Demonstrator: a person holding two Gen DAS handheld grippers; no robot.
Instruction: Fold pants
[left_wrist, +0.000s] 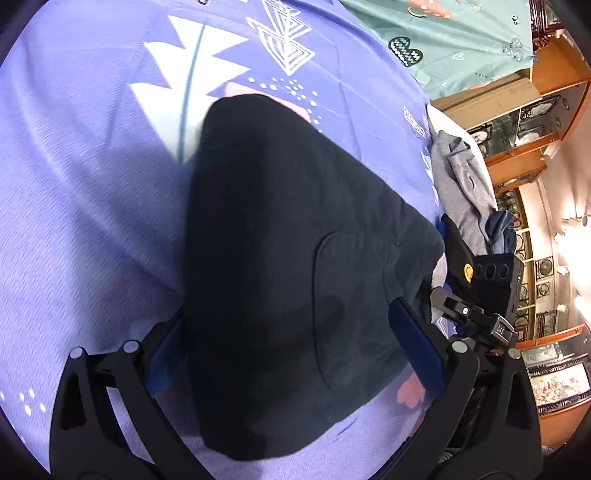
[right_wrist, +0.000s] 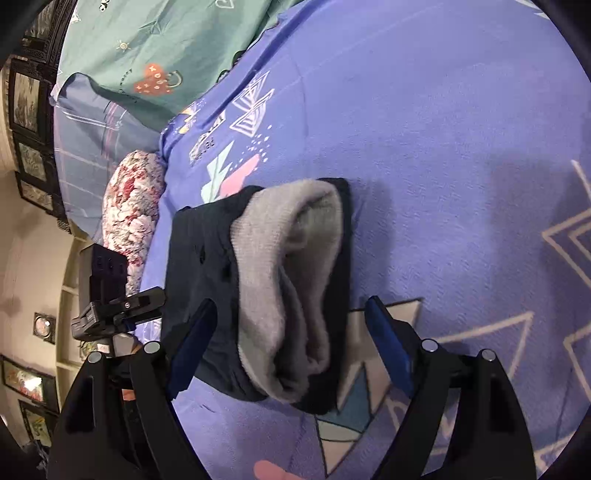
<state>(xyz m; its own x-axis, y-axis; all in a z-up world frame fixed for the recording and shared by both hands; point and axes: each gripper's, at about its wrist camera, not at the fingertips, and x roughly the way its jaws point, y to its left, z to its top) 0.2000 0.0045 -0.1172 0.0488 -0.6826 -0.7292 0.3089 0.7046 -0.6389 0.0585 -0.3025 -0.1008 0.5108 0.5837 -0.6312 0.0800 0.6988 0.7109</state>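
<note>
The dark navy pants (left_wrist: 280, 273), folded with their grey fleece lining (right_wrist: 291, 280) showing, lie on the purple patterned bedsheet (left_wrist: 92, 221). Both the left gripper (left_wrist: 291, 350) and the right gripper (right_wrist: 291, 343) stand wide apart astride the bundle, pads not pressing it

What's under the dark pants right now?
The dark pants lie on the purple printed bedsheet. Their grey lining shows at the open end. Anything directly beneath is covered.
</note>
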